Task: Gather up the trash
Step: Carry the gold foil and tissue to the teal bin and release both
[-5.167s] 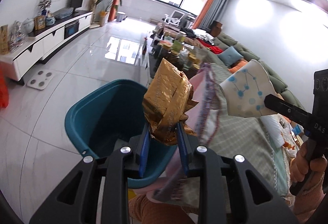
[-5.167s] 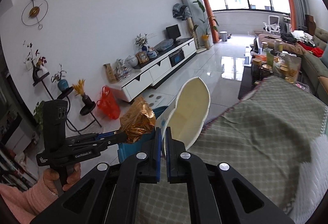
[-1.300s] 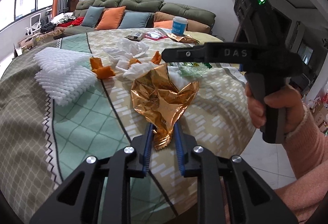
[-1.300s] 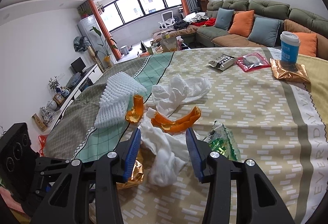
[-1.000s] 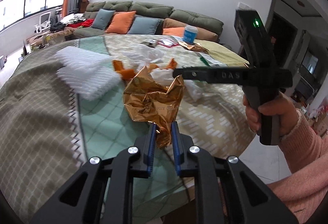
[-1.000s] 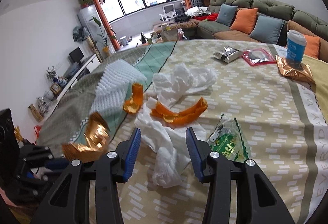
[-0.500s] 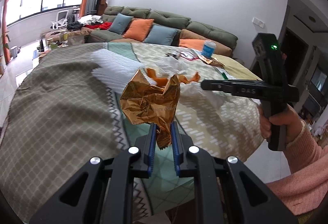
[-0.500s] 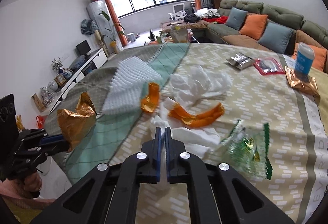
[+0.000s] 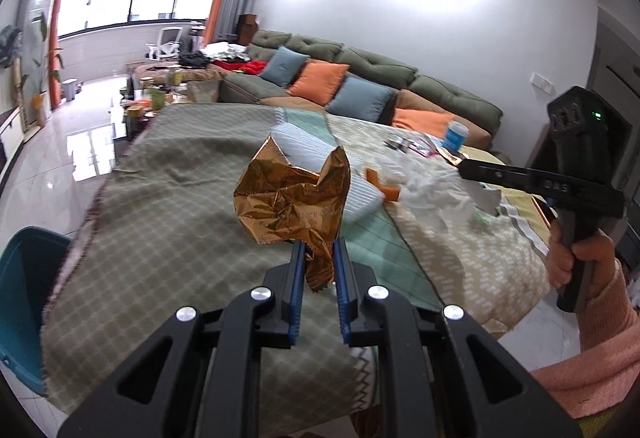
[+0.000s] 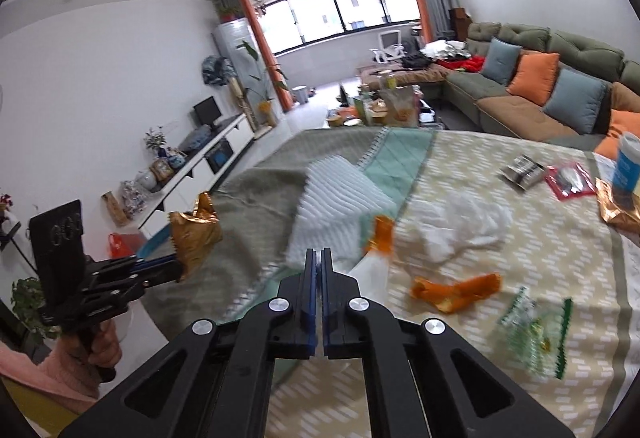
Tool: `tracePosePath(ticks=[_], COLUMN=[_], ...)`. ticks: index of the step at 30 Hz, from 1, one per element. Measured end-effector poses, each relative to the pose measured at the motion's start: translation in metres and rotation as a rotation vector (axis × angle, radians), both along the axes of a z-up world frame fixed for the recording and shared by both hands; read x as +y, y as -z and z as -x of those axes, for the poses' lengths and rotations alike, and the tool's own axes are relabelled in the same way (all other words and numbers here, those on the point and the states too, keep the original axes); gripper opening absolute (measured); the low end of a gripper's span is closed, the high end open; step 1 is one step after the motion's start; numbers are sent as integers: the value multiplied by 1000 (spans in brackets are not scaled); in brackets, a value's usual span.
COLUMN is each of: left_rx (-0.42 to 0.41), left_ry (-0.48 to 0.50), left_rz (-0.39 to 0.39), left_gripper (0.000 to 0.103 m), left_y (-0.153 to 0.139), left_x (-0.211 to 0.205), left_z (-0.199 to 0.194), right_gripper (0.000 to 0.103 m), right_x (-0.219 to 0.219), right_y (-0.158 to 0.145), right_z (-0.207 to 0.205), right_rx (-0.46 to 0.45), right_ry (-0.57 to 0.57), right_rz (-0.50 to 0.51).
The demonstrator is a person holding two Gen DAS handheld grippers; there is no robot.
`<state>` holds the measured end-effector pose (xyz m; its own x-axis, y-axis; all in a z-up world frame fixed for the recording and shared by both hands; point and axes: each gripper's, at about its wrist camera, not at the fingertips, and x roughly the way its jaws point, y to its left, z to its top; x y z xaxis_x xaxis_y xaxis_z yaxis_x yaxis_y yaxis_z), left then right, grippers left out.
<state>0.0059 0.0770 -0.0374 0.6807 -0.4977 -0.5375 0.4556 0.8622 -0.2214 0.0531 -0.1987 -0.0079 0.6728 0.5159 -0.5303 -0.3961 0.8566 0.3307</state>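
The left gripper (image 9: 319, 258) pinched the crumpled gold foil wrapper (image 9: 294, 195) by its tail, aloft over the tablecloth (image 9: 168, 222). It looked feather-light, crinkly and slippery. The right gripper (image 10: 318, 270) was clamped on white tissue (image 10: 370, 272).

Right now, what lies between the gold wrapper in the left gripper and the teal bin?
In the left wrist view, only grey-green checked tablecloth lies between the gold wrapper and the teal bin.

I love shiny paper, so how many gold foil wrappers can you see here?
2. One gold wrapper is pinched in the left gripper, held above the table. The other lies on the table's far side under a blue cup. More may be hidden.
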Motion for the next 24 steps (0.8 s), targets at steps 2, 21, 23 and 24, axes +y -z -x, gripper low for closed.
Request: tracePosePath(ticks=[2,21,23,24], left_rx=[-4,-50,-44,-39], left_ry=[-30,-354,-385,-398], left_rz=[2,-28,-30,-27], left_gripper=[15,16,16,16], left_y=[-2,-21,-20,-20], left_x=[10,125,138,145], left_z=[-1,3,2,1], right_gripper=[2,2,2,2], right_x=[10,141,161,168], right_y=[-4,-43,-46,-45], right_z=[-2,-55,-61,-64], right_rx=[-11,-63,-64,-61], right_ry=[-34,-390,-433,-447], right_rz=[-18,-130,-137,-141])
